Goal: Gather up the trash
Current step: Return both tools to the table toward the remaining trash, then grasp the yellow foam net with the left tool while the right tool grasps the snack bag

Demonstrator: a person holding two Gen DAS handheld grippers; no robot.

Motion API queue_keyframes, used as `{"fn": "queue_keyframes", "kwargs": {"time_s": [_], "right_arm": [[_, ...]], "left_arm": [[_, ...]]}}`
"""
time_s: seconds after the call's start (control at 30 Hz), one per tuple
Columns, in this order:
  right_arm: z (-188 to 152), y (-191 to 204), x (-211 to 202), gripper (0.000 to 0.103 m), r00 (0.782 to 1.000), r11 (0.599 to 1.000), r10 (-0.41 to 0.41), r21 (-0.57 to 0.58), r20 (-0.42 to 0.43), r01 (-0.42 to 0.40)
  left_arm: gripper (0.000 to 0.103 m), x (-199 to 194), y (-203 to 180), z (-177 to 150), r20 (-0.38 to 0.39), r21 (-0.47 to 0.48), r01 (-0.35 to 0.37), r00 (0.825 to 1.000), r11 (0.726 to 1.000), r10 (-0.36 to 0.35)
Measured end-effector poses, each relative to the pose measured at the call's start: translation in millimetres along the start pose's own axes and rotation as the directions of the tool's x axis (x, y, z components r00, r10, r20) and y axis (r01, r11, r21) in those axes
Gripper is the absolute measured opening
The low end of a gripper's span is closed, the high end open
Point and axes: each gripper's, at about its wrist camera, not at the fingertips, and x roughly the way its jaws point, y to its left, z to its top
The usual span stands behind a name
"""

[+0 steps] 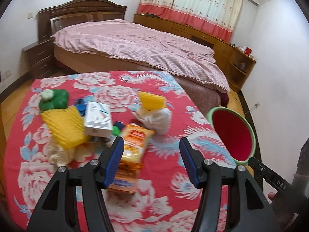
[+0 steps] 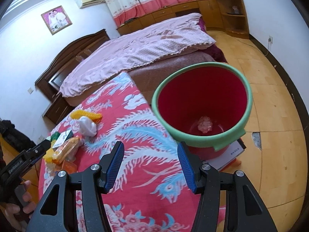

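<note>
In the left wrist view, the left gripper (image 1: 151,148) hangs with jaws spread over an orange snack packet (image 1: 133,141) near the tabletop's (image 1: 173,203) middle. In the right wrist view, the right gripper (image 2: 150,152) gapes empty before the red bin (image 2: 202,96), which stands off the tabletop's right edge with a crumpled wad (image 2: 205,124) inside.

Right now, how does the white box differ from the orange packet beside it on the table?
The white box is stiff, plain and squared; the orange packet is soft, crinkly and brightly printed. The box sits deeper in the pile, against a yellow ridged piece; the packet lies nearest the open left gripper. Both rest on the flowered cloth, ungrasped.
</note>
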Motion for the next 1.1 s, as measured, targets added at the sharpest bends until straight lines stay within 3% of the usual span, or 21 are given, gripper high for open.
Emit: {"fn": "queue_keyframes", "kwargs": {"time_s": [0.47, 0.77, 0.9, 1.1], "right_arm": [[-8.2, 33.2, 21.1, 0.059, 0.998, 0.998, 0.002, -0.063, -0.058, -0.005], [-10.7, 45.8, 26.8, 0.059, 0.997, 0.996, -0.021, -0.089, -0.075, 0.014], [-12.3, 51.0, 29.7, 0.059, 0.996, 0.995, -0.029, -0.100, -0.082, 0.020], [-15.6, 56.3, 34.0, 0.059, 0.995, 0.994, -0.033, -0.110, -0.097, 0.023]], "left_arm": [[0.060, 5.9, 87.1, 18.5, 0.001, -0.066, -0.169, 0.986, 0.983, 0.169], [0.060, 26.4, 123.0, 20.0, -0.044, -0.122, -0.215, 0.977, 0.969, 0.211], [0.059, 30.8, 132.3, 20.0, -0.049, -0.150, -0.190, 0.982, 0.970, 0.185], [0.031, 34.5, 138.4, 18.5, -0.052, -0.183, -0.093, 0.995, 0.979, 0.085]]}}
